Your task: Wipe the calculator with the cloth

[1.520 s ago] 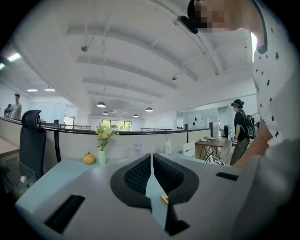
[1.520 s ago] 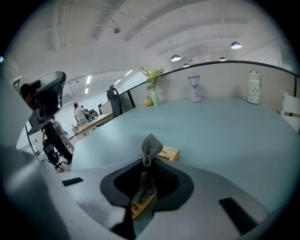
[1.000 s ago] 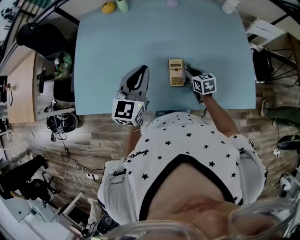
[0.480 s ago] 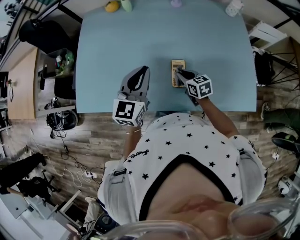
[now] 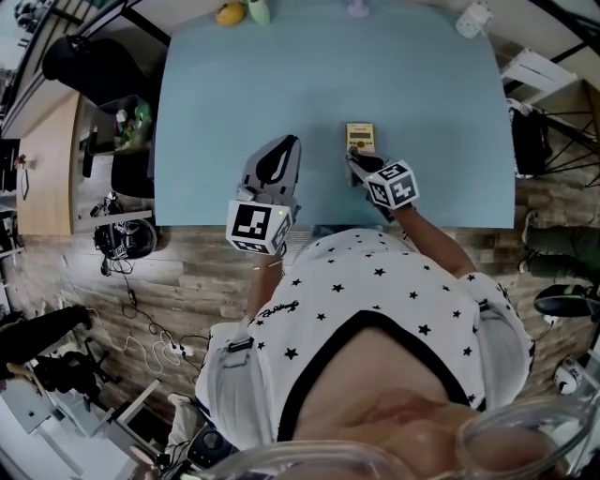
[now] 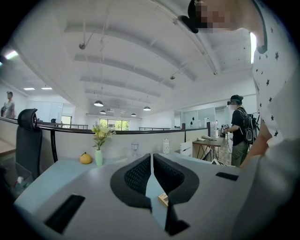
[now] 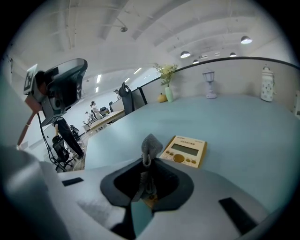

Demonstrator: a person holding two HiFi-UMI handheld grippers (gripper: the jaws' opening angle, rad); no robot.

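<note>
1. Calculator (image 5: 359,137): flat, face up, near tabletop (image 5: 422,94) front edge, right of middle.
2. Cloth (image 7: 151,146): small wad pinched in right gripper (image 7: 146,161), at calculator's near end.
3. Left gripper (image 6: 152,161): clenched, empty, apart.
4. Risk: unbraced calculator may skid; jaws may scrape keys.
5. Vase (image 5: 259,11), jar (image 5: 472,19): far edge, nothing obstructing.

My pale blue table (image 5: 441,122) carries the calculator (image 5: 360,135) near its front edge. Everything else sits along the far edge, well apart from the calculator: a yellow gourd (image 5: 228,13) and a green vase (image 5: 258,11) off to its left, a small lantern (image 5: 359,8) straight behind it, and a white jar (image 5: 473,19) off to its right.
</note>
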